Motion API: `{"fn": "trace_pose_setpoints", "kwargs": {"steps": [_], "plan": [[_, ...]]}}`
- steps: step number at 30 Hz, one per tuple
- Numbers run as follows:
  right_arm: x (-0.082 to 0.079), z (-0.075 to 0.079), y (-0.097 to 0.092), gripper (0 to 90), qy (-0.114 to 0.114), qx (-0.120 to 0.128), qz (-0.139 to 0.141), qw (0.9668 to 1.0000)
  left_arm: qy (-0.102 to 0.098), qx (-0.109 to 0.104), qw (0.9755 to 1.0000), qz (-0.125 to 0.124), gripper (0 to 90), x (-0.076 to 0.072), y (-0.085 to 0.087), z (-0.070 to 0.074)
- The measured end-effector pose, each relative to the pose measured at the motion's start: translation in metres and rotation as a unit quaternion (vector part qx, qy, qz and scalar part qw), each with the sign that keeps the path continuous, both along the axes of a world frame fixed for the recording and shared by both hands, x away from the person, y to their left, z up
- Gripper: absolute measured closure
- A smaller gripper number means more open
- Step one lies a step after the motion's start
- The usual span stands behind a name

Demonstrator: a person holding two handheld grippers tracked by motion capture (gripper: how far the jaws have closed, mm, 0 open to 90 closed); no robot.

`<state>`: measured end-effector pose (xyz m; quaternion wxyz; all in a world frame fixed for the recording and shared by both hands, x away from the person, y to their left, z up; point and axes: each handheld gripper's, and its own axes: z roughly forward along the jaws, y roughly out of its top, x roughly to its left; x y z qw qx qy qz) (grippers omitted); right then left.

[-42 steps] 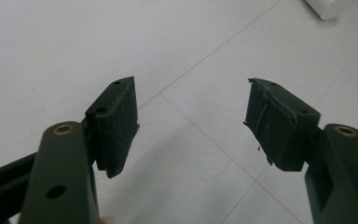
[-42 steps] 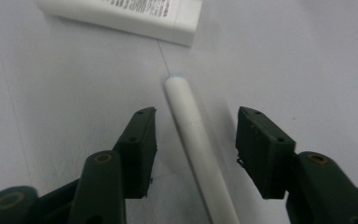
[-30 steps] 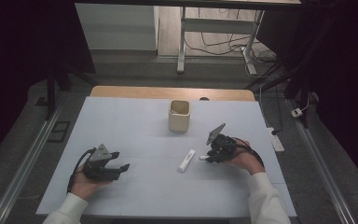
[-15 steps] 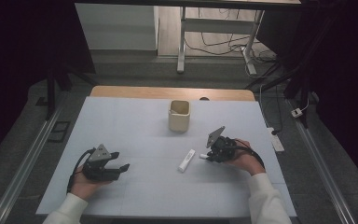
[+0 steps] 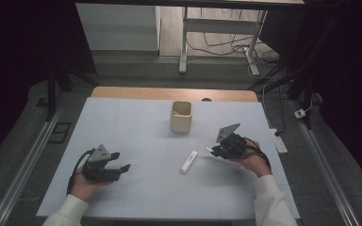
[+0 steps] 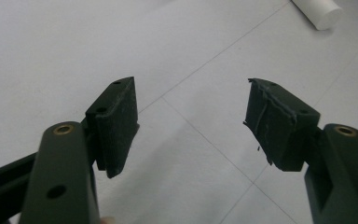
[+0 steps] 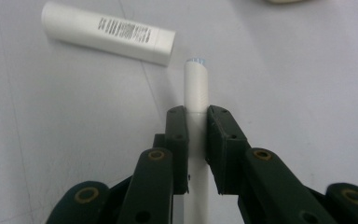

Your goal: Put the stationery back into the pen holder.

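Closing over the last second, the right claw (image 7: 196,140) now pinches a thin white stick (image 7: 196,88), its tip poking out past the jaws, low over the worktop (image 5: 136,127). Just beside it lies a white tube (image 5: 188,161); a cup (image 5: 181,116) stands farther back. The left claw (image 5: 119,167) rests open and empty, well apart. The grip looks narrow: a tilt could let the stick slide out.

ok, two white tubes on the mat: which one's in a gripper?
The thin plain white stick: the right hand-held gripper is clamped on it. The fatter barcoded tube lies loose on the mat beside it.
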<state>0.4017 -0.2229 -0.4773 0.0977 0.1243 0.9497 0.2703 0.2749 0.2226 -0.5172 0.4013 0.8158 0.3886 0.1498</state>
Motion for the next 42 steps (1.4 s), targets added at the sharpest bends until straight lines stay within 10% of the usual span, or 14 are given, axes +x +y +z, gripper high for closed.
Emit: {"fn": "trace_pose_setpoints", "kwargs": {"steps": [17,42], "plan": [[-0.005,0.024,-0.008,78.4,-0.048,0.094,-0.021,0.9942,-0.003,0.004,1.0000,0.001,33.8,0.000,0.000,0.000],[-0.010,0.039,-0.009,78.3,-0.080,0.164,-0.054,0.9818,-0.001,0.005,1.0000,-0.001,33.5,0.000,-0.001,0.000]]}}
